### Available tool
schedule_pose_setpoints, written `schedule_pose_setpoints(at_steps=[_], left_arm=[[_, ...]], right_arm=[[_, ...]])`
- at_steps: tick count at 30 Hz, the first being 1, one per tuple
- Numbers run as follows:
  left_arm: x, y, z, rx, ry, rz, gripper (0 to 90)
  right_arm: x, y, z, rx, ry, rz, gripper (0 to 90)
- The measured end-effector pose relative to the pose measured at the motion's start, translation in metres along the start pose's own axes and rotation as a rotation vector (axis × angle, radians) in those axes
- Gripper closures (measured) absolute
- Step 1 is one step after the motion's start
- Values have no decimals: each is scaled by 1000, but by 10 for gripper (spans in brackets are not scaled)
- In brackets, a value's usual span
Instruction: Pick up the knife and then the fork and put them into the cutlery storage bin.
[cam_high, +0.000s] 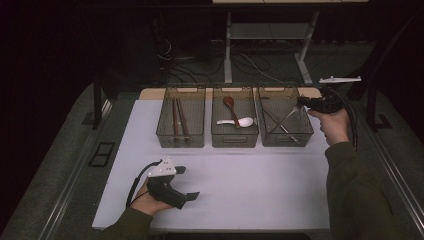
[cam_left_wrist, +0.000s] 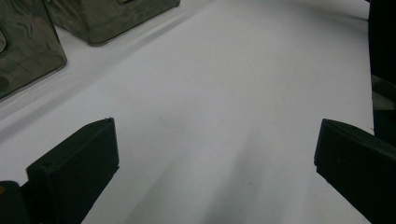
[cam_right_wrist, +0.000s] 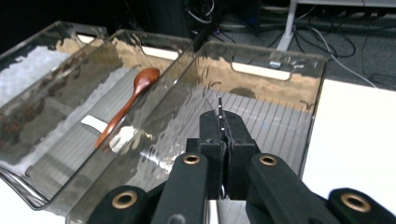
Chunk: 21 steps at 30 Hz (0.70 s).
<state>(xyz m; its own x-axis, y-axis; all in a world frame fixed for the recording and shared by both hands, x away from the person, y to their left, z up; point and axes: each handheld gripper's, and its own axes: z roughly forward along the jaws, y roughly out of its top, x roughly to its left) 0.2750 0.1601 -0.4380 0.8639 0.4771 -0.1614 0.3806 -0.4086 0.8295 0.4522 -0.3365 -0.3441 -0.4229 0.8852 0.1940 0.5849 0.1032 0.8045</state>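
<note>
Three clear bins stand in a row at the back of the white table (cam_high: 240, 190). My right gripper (cam_high: 301, 102) hangs over the right bin (cam_high: 287, 143), shut on a metal fork (cam_high: 289, 115) that slants down into that bin. In the right gripper view the jaws (cam_right_wrist: 223, 126) are pressed together, and the fork's thin metal edge (cam_right_wrist: 220, 103) sticks out between them above the bin's ribbed floor (cam_right_wrist: 275, 121). My left gripper (cam_high: 186, 182) rests on the table near the front left, open with nothing between its jaws (cam_left_wrist: 215, 154).
The left bin (cam_high: 181, 142) holds dark chopsticks (cam_high: 177, 120). The middle bin (cam_high: 234, 142) holds a brown wooden spoon (cam_high: 230, 107) (cam_right_wrist: 128, 105) and a white spoon (cam_high: 237, 121). Another metal utensil (cam_high: 287, 131) lies in the right bin. Two bin corners (cam_left_wrist: 28, 51) stand beyond the left gripper.
</note>
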Motion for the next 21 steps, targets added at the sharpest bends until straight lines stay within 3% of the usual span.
schedule_pose_setpoints(at_steps=[14,21], left_arm=[[-1,0,3,14,-11,7,0],[-1,1,4,12,-10,6,0]], right_arm=[[-9,-12,14,26,29,46,870],[-14,-18,22,44,-60,12,830]])
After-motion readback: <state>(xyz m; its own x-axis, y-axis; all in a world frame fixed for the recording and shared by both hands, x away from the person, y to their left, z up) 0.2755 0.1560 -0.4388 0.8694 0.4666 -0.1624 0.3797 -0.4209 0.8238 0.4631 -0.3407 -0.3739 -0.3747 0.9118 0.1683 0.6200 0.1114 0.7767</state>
